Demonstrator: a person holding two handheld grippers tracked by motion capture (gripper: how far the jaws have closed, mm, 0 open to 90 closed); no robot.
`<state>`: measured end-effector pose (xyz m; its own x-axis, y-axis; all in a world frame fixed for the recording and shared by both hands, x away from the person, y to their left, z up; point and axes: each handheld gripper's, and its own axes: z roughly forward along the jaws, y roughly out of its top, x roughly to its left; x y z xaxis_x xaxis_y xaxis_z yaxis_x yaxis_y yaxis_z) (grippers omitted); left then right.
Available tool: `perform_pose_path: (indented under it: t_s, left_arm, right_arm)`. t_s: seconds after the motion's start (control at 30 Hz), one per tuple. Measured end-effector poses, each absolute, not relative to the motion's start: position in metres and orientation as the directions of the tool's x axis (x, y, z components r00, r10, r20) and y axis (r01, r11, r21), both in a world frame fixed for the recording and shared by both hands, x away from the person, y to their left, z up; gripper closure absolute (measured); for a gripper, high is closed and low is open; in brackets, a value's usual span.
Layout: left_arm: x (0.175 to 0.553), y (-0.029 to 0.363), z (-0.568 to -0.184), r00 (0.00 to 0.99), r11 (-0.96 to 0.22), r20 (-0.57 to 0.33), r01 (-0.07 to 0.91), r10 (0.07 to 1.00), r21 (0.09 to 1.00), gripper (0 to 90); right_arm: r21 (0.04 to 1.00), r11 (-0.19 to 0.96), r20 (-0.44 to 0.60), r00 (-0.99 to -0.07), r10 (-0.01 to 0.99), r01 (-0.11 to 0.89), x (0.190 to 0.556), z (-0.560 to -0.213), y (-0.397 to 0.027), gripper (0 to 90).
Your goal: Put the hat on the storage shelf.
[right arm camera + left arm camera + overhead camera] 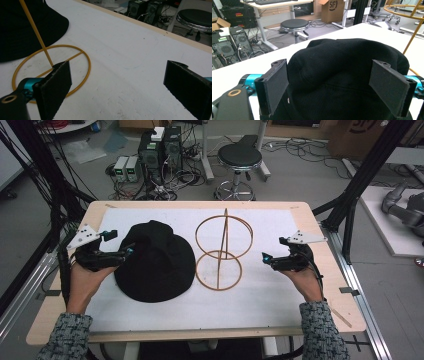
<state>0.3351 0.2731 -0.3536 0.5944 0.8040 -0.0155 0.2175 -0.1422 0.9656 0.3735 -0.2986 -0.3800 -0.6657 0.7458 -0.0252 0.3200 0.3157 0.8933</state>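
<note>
With your left hand-held gripper (131, 251) gaping wide at the soft black fabric bucket hat (155, 261), you needed only to pinch its brim squarely, while your right hand-held gripper (265, 257) waited wide open near the thin wooden two-ring hat stand (223, 251).

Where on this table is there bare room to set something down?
The white mat is free along its near edge, in front of the black fabric hat and the wooden two-ring hat stand, and on the right between that stand and the right tongs. It is crowded at the left, where the left tongs meet the hat.

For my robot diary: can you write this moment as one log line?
left tool: open at black hat | right tool: open, beside wire stand | hat on table
</note>
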Motion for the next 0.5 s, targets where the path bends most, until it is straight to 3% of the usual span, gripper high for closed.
perform_pose_path:
  t_s: [0.5]
  left_arm:
    - [0.3352,0.2641,-0.345,0.612,-0.13,-0.031,0.216,0.79,0.968,16.9]
  right_arm:
    - [0.886,0.335,-0.036,-0.675,0.737,0.319,0.3733,-0.3798,-0.2953,7.6]
